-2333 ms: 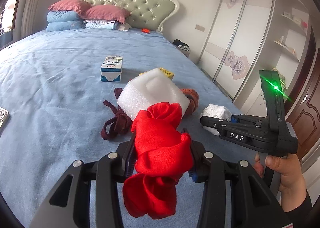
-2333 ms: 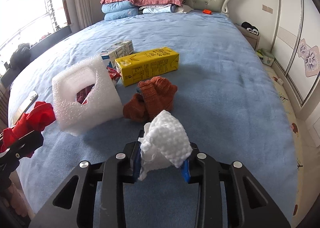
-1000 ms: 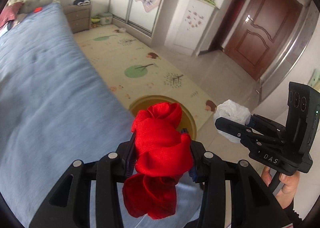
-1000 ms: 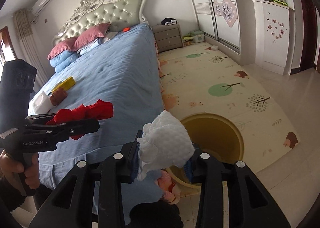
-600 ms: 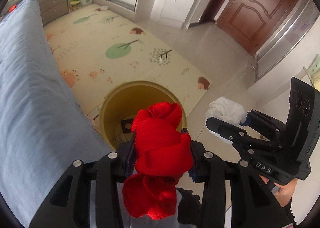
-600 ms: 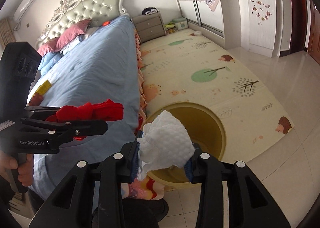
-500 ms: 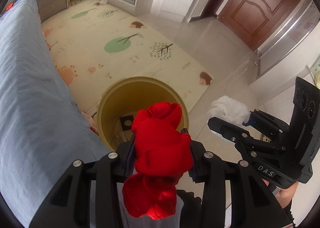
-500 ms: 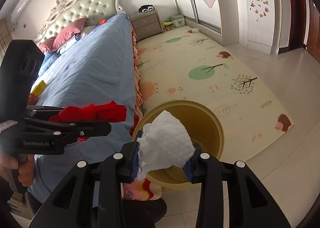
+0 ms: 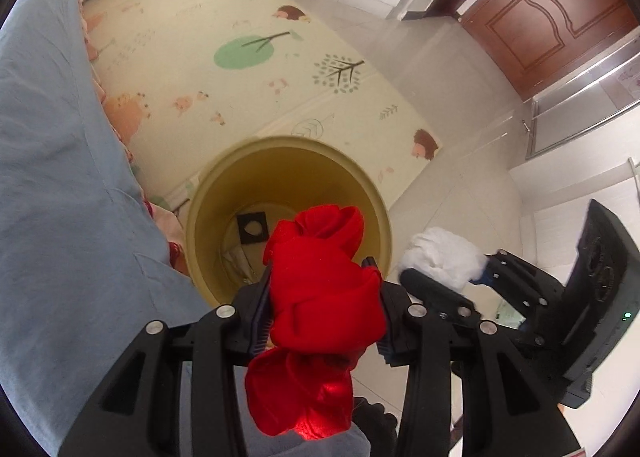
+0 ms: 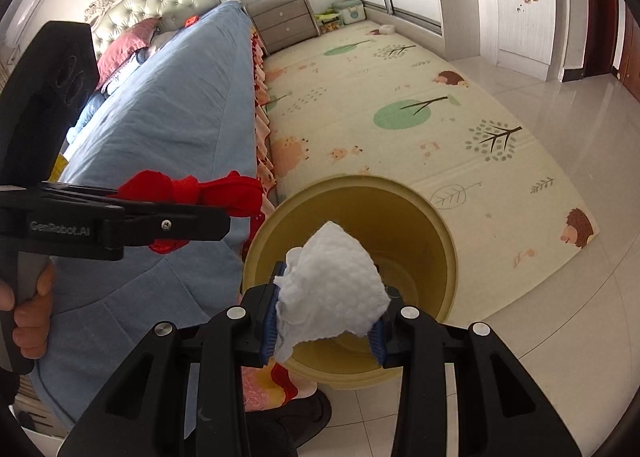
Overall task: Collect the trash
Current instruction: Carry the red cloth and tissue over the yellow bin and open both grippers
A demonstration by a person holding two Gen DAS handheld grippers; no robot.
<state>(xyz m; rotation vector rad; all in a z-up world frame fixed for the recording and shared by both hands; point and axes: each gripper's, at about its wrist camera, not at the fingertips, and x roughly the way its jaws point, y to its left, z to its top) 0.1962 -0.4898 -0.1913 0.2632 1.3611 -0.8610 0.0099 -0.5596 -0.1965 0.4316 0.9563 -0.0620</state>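
My left gripper is shut on a bunched red cloth and holds it over the near rim of a yellow trash bin on the floor by the bed. A black square piece and some paper lie in the bin's bottom. My right gripper is shut on a crumpled white tissue above the same bin. The right gripper with its tissue shows to the right in the left wrist view. The left gripper with the red cloth shows at the left in the right wrist view.
The blue bed runs along the left, its edge touching the bin. A cream play mat with trees and hedgehogs covers the floor beyond. A nightstand, wardrobe doors and a brown door stand further off.
Both grippers swung from the bed to the floor bin and moved closer over it. Each keeps its hold on its item.
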